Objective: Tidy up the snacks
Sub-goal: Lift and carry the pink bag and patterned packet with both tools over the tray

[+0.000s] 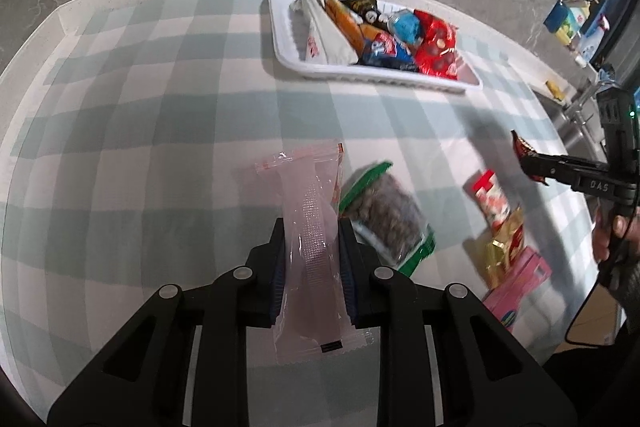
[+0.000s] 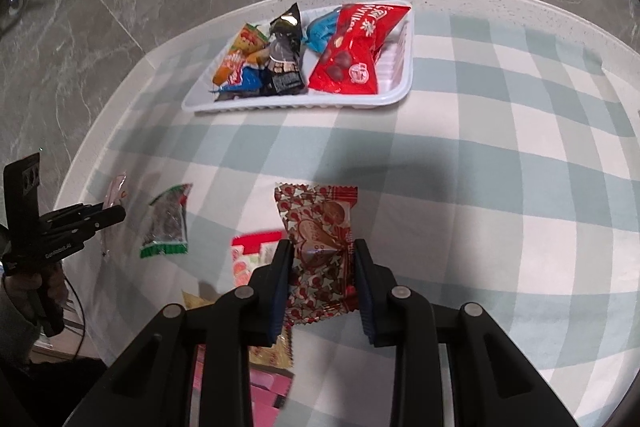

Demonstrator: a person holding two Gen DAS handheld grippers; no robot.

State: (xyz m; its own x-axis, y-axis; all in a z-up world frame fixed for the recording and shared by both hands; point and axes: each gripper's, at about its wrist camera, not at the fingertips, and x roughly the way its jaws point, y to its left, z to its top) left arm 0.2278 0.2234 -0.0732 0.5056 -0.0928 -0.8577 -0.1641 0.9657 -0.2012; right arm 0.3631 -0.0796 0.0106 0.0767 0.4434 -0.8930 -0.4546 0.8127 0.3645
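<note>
My left gripper (image 1: 312, 239) is shut on a pale pink translucent snack packet (image 1: 310, 215) and holds it above the checked tablecloth. My right gripper (image 2: 322, 259) is shut on a red and white patterned candy packet (image 2: 320, 247); it shows from the side in the left wrist view (image 1: 532, 163). A white tray (image 1: 288, 39) at the far side of the table holds several snack packs, among them a large red bag (image 2: 352, 55). The tray also shows in the right wrist view (image 2: 396, 95). A green-edged clear bag of dark snacks (image 1: 384, 219) lies just right of my left gripper.
A red and white packet (image 1: 492, 203), a gold wrapper (image 1: 504, 251) and a pink box (image 1: 516, 283) lie at the table's right edge. The round table has a grey-green checked cloth (image 1: 160, 147). Grey marble floor lies beyond. A shelf with small items (image 1: 572, 15) stands far right.
</note>
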